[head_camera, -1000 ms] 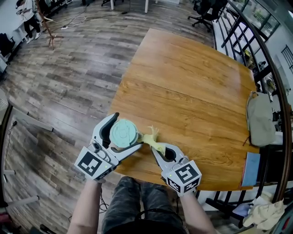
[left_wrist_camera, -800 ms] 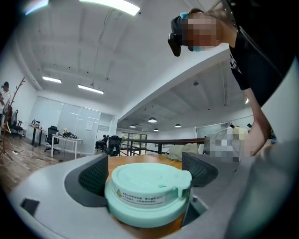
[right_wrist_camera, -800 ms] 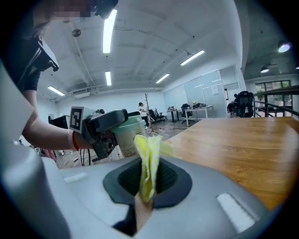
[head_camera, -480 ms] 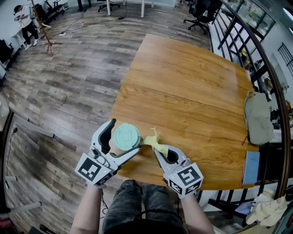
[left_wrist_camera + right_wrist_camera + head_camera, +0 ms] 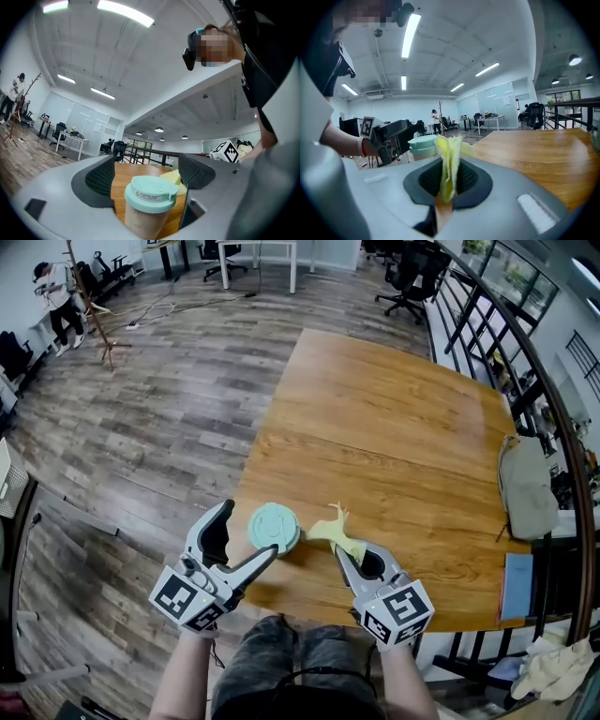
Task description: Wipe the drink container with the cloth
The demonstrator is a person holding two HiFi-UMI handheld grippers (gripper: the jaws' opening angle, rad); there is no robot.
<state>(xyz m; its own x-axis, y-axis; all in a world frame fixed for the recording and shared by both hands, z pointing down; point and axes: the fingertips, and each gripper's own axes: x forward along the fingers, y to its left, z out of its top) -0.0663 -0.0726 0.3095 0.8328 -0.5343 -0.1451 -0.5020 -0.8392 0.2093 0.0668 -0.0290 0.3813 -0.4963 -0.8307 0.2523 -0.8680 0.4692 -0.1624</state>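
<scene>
The drink container [image 5: 274, 527], a tan cup with a mint-green lid, stands upright on the wooden table [image 5: 403, 446] near its front left edge. My left gripper [image 5: 249, 529] sits just behind it. The left gripper view shows the cup [image 5: 150, 206] between the two pads with a gap on each side, and the jaws are closing. To the cup's right, my right gripper [image 5: 349, 549] is shut on a yellow cloth [image 5: 336, 529]. The cloth [image 5: 449, 159] sticks up from the pinched jaws, close beside the cup [image 5: 423, 143].
A grey bag [image 5: 528, 486] and a blue folder [image 5: 515, 585] lie at the table's right edge, beside a black railing. The table's front edge is just under my grippers. Wood floor, office chairs and a distant person [image 5: 58, 287] are at the left.
The cup sat deep between the left jaws a second ago. The left gripper has drawn back and down, and the cup now stands by its fingertips. The right gripper and cloth shifted slightly right.
</scene>
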